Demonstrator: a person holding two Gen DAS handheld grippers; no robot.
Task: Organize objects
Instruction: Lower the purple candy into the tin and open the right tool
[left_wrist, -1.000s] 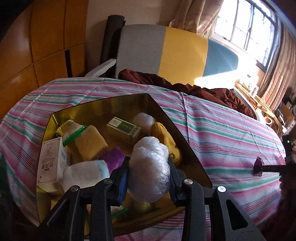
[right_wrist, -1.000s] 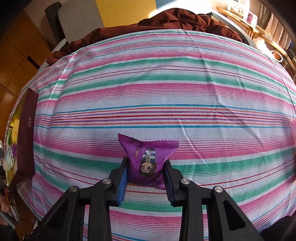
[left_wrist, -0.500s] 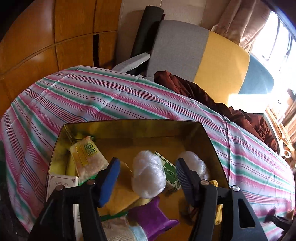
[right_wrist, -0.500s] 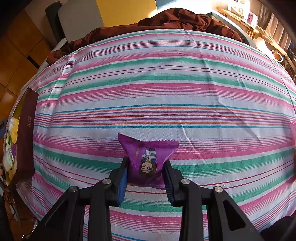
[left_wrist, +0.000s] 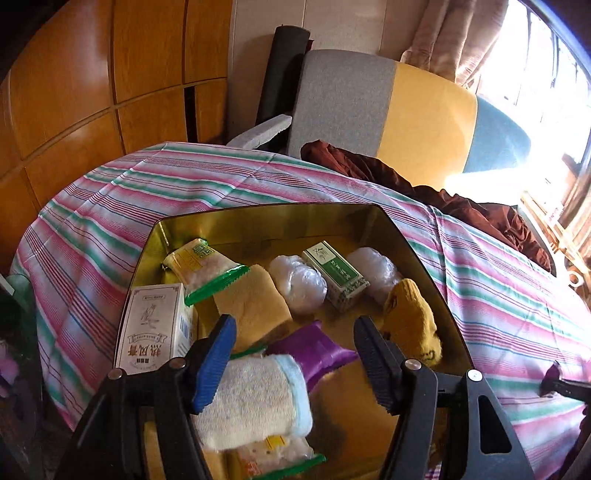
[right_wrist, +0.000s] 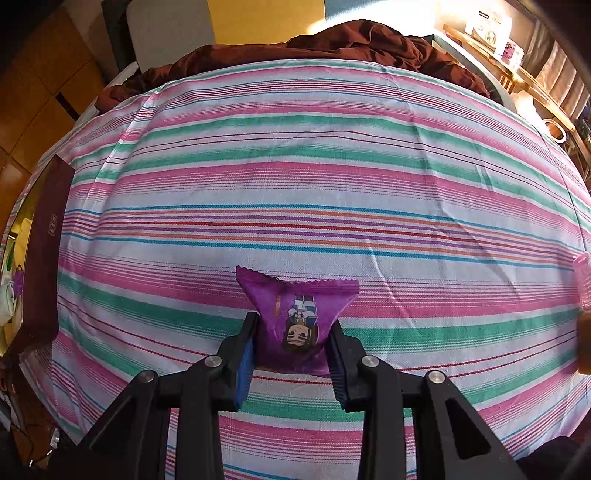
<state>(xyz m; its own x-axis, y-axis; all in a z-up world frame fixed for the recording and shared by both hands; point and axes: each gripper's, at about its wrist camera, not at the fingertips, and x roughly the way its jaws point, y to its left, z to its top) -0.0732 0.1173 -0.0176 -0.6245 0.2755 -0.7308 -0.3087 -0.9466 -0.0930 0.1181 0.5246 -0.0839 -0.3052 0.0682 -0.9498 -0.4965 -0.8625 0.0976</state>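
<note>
Low in the frame, the right hand-held gripper clamped a purple snack packet, its crimped edge pointing up-frame; the left hand-held gripper stood apart, empty, above the gold box.

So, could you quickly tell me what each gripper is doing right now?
Left gripper: open, holding nothing, above the gold box.
Right gripper: shut on the purple packet.

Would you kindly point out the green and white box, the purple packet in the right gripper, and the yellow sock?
green and white box (left_wrist: 335, 274), left wrist view, its top face.
purple packet (right_wrist: 299, 325), right wrist view, its printed front.
yellow sock (left_wrist: 410, 320), left wrist view, its middle.
</note>
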